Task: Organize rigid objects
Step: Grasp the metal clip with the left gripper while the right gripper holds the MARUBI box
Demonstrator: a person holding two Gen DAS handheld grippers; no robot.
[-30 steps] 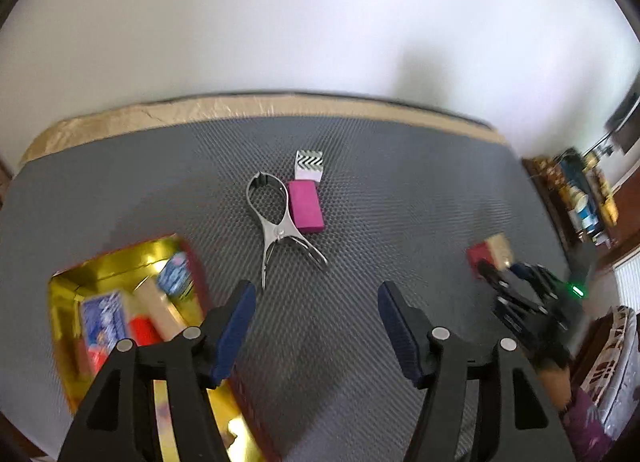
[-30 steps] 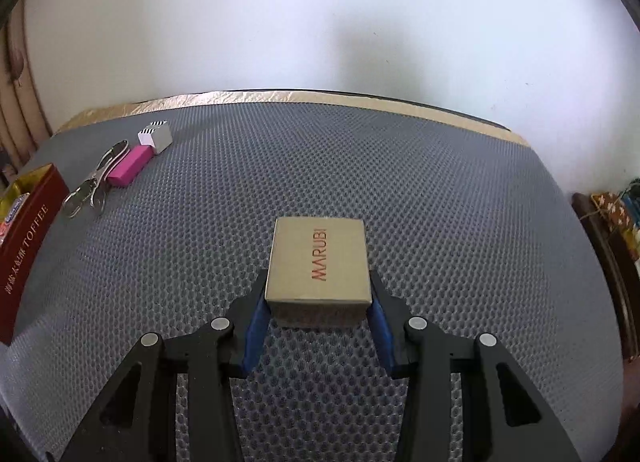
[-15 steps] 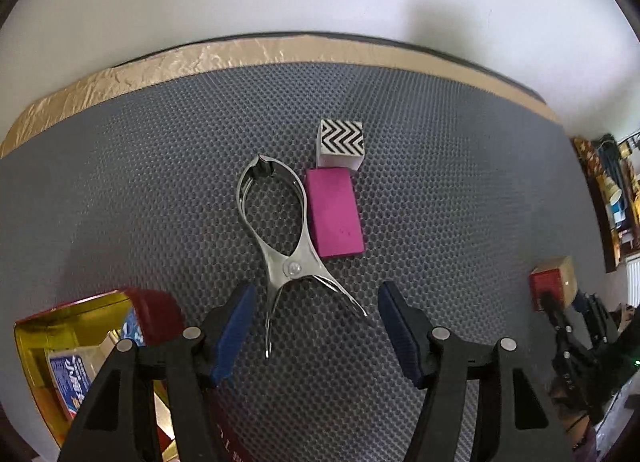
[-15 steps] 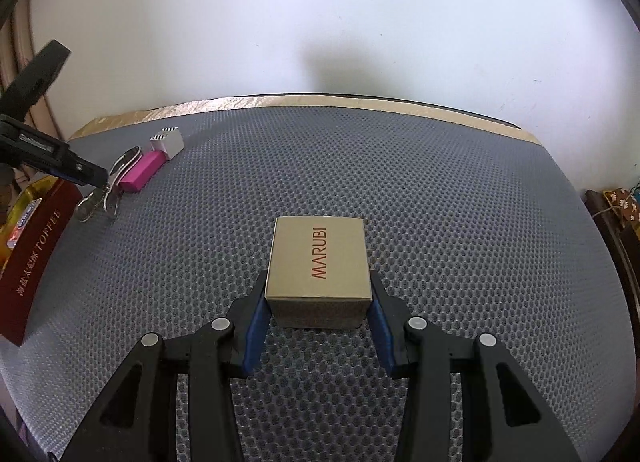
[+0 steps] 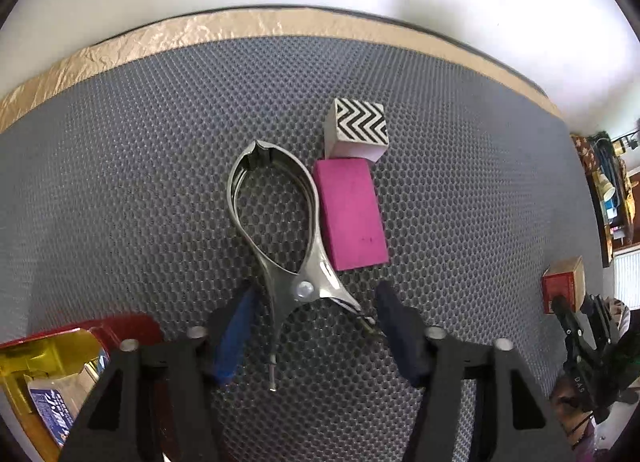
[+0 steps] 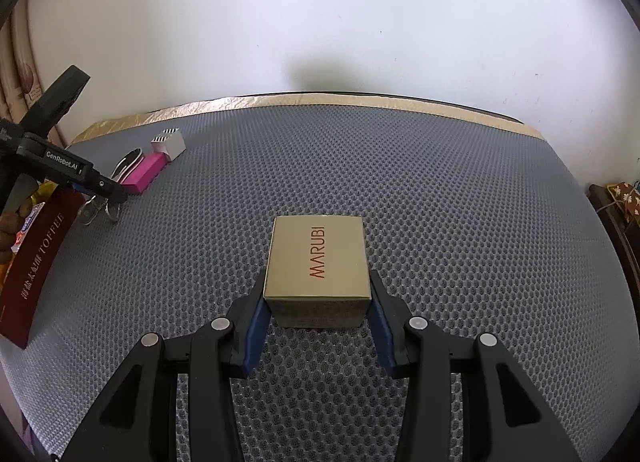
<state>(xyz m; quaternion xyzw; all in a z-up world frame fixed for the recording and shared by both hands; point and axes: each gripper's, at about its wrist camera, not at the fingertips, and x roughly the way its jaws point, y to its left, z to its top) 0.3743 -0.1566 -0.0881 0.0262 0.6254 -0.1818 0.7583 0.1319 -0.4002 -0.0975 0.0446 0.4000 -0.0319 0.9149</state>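
A steel spring clamp [image 5: 308,290] lies on the grey mesh mat [image 5: 120,182], its handles pointing toward me. My left gripper [image 5: 316,332] points steeply down over those handles, one pad on each side, and its jaws are closing. The right pad is at the right handle's tip; the left pad stands clear of the left handle. A pink block [image 5: 352,218] and a chevron-patterned cube [image 5: 358,126] lie just right of the clamp. My right gripper [image 6: 316,318] is shut on a gold MARUBI box [image 6: 318,258] resting on the mat.
An open red toffee tin [image 5: 48,354] with a gold inside holds several packets, at the left gripper's lower left. The mat's gold-taped far edge [image 6: 320,100] meets a white wall. Furniture with clutter [image 5: 608,190] stands off the right edge.
My left gripper dropped toward the clamp and moved in over its handles, and its jaws narrowed. The right gripper and its box stayed put.
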